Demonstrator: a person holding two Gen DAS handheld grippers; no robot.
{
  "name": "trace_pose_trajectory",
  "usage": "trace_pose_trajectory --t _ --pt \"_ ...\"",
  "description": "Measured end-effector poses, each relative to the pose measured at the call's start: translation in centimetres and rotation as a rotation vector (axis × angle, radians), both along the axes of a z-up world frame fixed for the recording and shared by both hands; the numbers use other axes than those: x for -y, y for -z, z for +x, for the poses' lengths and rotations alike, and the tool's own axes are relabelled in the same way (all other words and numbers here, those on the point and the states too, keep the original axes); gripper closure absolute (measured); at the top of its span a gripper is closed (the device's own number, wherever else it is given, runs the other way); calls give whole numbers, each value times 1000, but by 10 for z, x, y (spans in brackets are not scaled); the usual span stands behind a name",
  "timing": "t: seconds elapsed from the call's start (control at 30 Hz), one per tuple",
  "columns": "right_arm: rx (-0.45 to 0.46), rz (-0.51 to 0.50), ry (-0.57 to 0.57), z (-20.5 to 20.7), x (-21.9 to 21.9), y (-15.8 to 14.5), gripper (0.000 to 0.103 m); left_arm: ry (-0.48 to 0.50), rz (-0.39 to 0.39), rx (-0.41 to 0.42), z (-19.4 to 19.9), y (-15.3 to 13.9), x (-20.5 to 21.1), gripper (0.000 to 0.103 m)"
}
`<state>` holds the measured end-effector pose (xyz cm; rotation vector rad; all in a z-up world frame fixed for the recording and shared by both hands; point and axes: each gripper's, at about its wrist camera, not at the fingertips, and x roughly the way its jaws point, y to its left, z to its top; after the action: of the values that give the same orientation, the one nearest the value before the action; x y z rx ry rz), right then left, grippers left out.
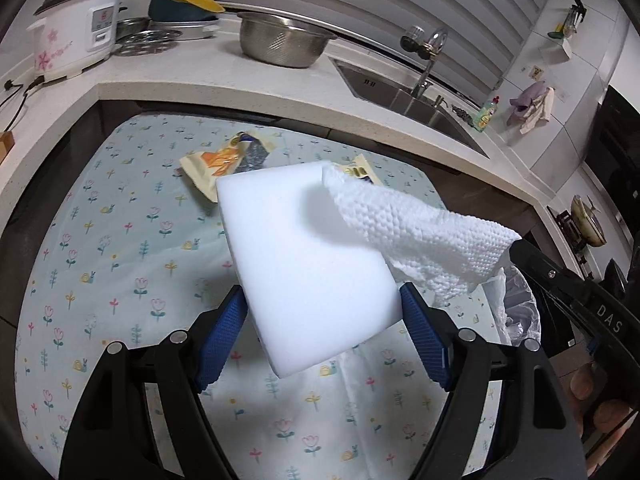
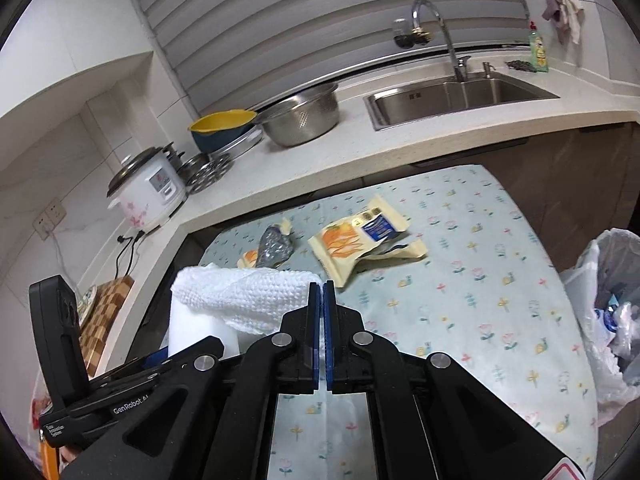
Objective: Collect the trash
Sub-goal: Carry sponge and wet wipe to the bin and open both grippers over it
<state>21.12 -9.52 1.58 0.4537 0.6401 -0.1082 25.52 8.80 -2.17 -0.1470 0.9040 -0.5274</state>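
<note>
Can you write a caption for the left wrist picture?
Left gripper holds a white sponge block beside a paper towel.

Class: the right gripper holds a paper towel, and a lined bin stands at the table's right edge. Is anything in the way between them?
Nothing visible. In the right wrist view the towel hangs left of the right gripper; only bare tablecloth lies toward the bin. The wrappers lie farther back.

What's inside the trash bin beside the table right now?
The trash bin, lined with a clear plastic bag, holds crumpled plastic and paper waste, some of it blue-printed. Its bottom and anything beneath that top layer are hidden.
</note>
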Motion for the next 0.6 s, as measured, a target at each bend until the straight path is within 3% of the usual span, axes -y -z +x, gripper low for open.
trace_pose_trajectory --t 0.6 --pt "70 15 286 -117 155 -18 101 235 72 20 -46 -5 183 29"
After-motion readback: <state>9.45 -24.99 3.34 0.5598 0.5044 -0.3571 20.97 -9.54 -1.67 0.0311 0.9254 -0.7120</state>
